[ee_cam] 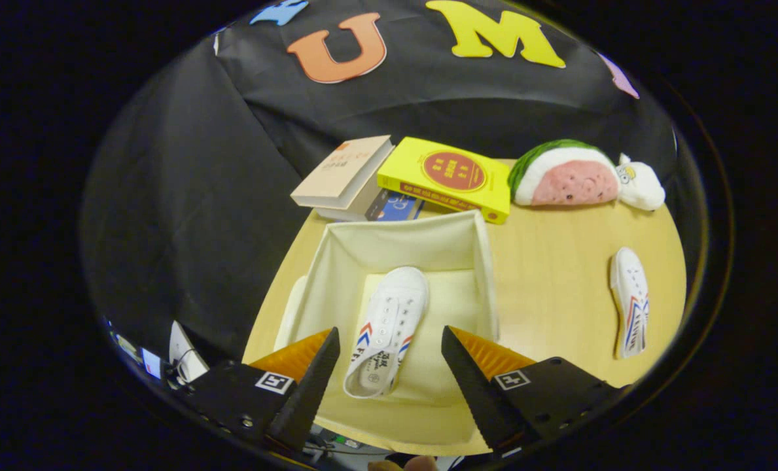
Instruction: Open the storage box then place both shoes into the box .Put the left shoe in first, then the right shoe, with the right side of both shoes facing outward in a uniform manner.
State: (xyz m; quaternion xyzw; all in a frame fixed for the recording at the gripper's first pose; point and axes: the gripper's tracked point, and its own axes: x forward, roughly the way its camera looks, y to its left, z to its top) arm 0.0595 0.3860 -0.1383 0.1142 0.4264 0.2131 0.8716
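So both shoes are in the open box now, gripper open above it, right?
Not quite. In the gripper view only one shoe lies in the box; the other shoe is on the table beside it. The gripper is open.

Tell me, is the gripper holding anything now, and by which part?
Nothing is held. The gripper is open, its fingers apart and touching nothing; one white shoe lies in the open storage box between and below them.
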